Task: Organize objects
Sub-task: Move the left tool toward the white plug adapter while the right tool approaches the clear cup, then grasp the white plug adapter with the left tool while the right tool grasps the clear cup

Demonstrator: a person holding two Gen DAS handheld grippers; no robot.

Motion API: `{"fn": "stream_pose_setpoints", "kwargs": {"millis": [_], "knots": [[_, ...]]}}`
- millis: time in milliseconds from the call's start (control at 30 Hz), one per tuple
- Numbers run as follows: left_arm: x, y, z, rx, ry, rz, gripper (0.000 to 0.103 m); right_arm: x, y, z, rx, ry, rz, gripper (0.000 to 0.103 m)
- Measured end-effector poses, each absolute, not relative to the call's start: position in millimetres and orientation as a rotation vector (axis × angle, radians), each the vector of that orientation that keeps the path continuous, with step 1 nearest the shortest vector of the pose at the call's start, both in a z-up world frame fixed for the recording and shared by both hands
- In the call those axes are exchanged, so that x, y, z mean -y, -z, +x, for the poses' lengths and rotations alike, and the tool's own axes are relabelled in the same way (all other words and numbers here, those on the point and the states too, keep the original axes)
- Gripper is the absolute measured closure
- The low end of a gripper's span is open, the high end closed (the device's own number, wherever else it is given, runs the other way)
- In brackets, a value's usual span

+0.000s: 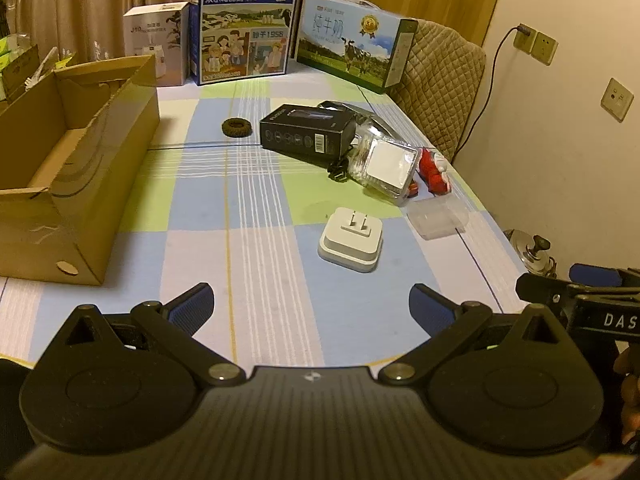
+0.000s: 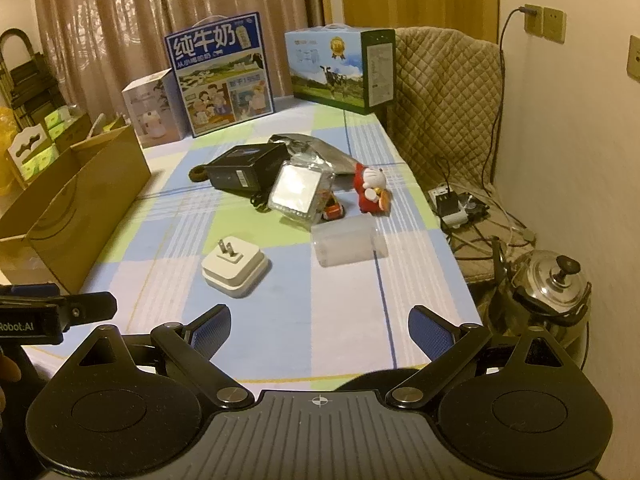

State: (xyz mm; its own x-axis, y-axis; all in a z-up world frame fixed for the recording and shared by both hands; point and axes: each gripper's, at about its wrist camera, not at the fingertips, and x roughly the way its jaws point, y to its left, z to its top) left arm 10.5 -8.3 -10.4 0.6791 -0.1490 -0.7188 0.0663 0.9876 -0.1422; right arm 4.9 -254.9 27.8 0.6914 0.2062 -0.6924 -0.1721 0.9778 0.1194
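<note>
White plug adapter (image 1: 350, 240), flat, prongs upward

A home room is shown: curtains (image 2: 120, 20) drawn, a checked tablecloth (image 2: 320, 300) spread, a quilted chair cover (image 2: 444, 100) draped, a steel kettle (image 2: 548, 284) parked on the floor.

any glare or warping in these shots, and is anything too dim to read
Left wrist: warm dim light, glare whitens the clear plastic box lid, curtains and wall bow at the fisheye edges. Right wrist: same glare on that box, dark vignette in the corners, small print on the black box unreadable.
</note>
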Motion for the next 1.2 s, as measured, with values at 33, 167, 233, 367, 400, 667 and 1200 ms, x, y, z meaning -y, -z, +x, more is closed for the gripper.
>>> {"fn": "stream_pose_setpoints", "kwargs": {"millis": [33,167,233,367,400,667,1200], "knots": [[9.5,11.0,12.3,-0.817,0.124,-0.106,0.001,255.8,-28.0,5.9,-0.778,-0.210,0.045,0.009],[13.9,14.6,22.3,-0.818,0.156,-0.098,0.001,260.4,-27.3,10.1,-0.775,-0.204,0.042,0.009],[16.2,15.2,29.4,-0.806,0.168,-0.076,0.001,263.7,-26.6,13.4,-0.774,-0.201,0.047,0.009],[22.3,17.0,43.8,-0.776,0.189,-0.016,0.001,268.1,-24.4,22.1,-0.776,-0.196,0.058,0.009],[24.0,18.3,48.0,-0.776,0.195,-0.006,0.001,268.6,-23.9,24.9,-0.775,-0.195,0.059,0.009],[35.6,41.4,79.4,-0.791,0.252,0.057,0.001,271.0,-15.6,52.5,-0.787,-0.190,0.064,0.009],[60.7,101.5,145.8,-0.888,0.335,0.105,0.022,263.4,11.6,119.7,-0.843,-0.204,0.048,0.010]]}}
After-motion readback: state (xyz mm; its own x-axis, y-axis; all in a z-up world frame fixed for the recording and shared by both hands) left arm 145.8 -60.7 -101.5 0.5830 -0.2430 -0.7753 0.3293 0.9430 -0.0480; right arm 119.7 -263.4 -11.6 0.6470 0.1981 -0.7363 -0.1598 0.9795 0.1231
